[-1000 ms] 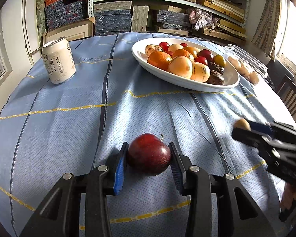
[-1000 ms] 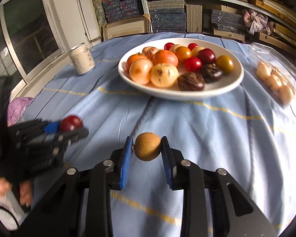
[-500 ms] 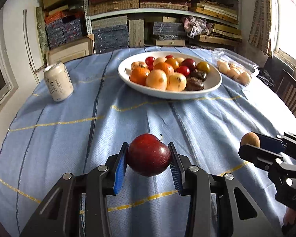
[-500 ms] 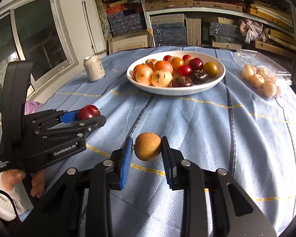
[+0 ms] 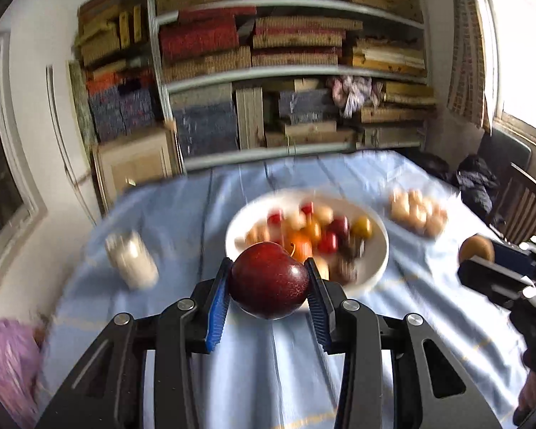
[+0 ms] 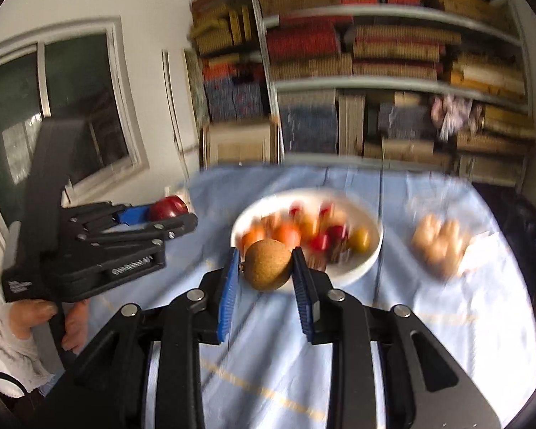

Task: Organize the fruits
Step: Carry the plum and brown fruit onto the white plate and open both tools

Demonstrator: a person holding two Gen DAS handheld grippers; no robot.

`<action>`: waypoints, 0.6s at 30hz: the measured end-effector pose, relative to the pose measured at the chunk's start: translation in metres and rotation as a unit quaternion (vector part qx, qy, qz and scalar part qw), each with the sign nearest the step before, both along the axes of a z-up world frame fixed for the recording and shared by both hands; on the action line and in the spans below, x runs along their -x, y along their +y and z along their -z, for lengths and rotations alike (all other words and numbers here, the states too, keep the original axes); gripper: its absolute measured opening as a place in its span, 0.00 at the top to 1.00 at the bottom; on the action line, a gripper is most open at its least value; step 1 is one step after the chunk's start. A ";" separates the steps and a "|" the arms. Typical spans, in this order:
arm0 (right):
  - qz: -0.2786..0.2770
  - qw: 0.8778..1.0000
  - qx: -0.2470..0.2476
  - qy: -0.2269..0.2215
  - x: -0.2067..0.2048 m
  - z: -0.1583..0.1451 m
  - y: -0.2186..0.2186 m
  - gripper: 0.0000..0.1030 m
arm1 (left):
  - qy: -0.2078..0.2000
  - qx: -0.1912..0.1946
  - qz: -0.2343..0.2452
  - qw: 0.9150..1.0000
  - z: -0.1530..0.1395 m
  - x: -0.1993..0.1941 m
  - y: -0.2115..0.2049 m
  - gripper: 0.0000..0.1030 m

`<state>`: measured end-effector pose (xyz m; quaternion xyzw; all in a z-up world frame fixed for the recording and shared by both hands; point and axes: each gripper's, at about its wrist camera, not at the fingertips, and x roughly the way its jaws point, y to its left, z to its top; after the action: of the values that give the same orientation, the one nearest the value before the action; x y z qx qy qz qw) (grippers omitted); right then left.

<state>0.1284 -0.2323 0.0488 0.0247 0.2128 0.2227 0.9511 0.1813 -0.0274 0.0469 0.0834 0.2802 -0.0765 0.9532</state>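
No writing can be read here: the label plate on the side of the left gripper, seen from the right wrist view, is smeared by motion blur, and the pale can [image 5: 132, 261] on the table shows no legible print.

The left gripper [image 5: 269, 295] is closed around a dark red plum [image 5: 269, 280], its 2 blue pads [image 5: 216, 307] pressing the fruit's sides, with the jaws only as far apart as the plum is wide. The plum is glossy, deep red to maroon, finely speckled, with a dimple at its top. It is held in the air above the blue tablecloth [image 5: 296, 375], in front of the white plate [image 5: 375, 264].

The right gripper [image 6: 267, 275] likewise clamps a round brown fruit [image 6: 267, 265], rough and matte like a russet skin, between its blue pads [image 6: 228, 293]. The jaws are narrow, set to the fruit's width. This fruit is also off the table, in line with the near rim of the white plate [image 6: 361, 268].

The plate holds a blurred heap of fruits [image 5: 314, 232] in orange, red, yellow and dark tones. To its right lies a clear pack of pale round items [image 5: 416, 211]. Each gripper appears in the other's view, the left gripper [image 6: 175, 216] with the plum [image 6: 168, 207] and the right gripper [image 5: 479, 261] with the brown fruit [image 5: 476, 248]. A bare hand [image 6: 43, 318] grips the left tool's handle.
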 end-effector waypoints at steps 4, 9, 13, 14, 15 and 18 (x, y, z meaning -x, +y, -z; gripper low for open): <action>0.017 0.999 -0.018 -0.035 -0.019 -0.049 -0.012 0.72 | -0.031 -0.001 -0.001 1.000 -0.048 -0.022 -0.010 0.61; 0.028 0.999 -0.007 -0.022 -0.057 -0.046 -0.009 0.72 | -0.027 -0.006 -0.002 1.000 -0.060 -0.060 -0.023 0.61; 0.029 0.999 -0.011 0.027 -0.098 0.001 0.000 0.72 | 0.013 -0.005 -0.005 1.000 -0.030 -0.106 -0.030 0.61; 0.030 0.999 -0.011 0.038 -0.108 0.014 0.003 0.72 | 0.028 -0.002 -0.006 1.000 -0.015 -0.122 -0.032 0.61; 0.030 0.998 -0.011 0.046 -0.115 0.023 0.005 0.72 | 0.040 0.003 -0.007 0.999 -0.004 -0.133 -0.032 0.61; 0.026 0.996 -0.012 0.079 -0.143 0.056 0.013 0.72 | 0.073 0.008 -0.007 0.997 0.030 -0.162 -0.034 0.61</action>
<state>0.2713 -0.2192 -0.0072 0.0588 0.2835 0.1975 0.9366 0.3436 -0.0611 0.0173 0.0681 0.3489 -0.0775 0.9315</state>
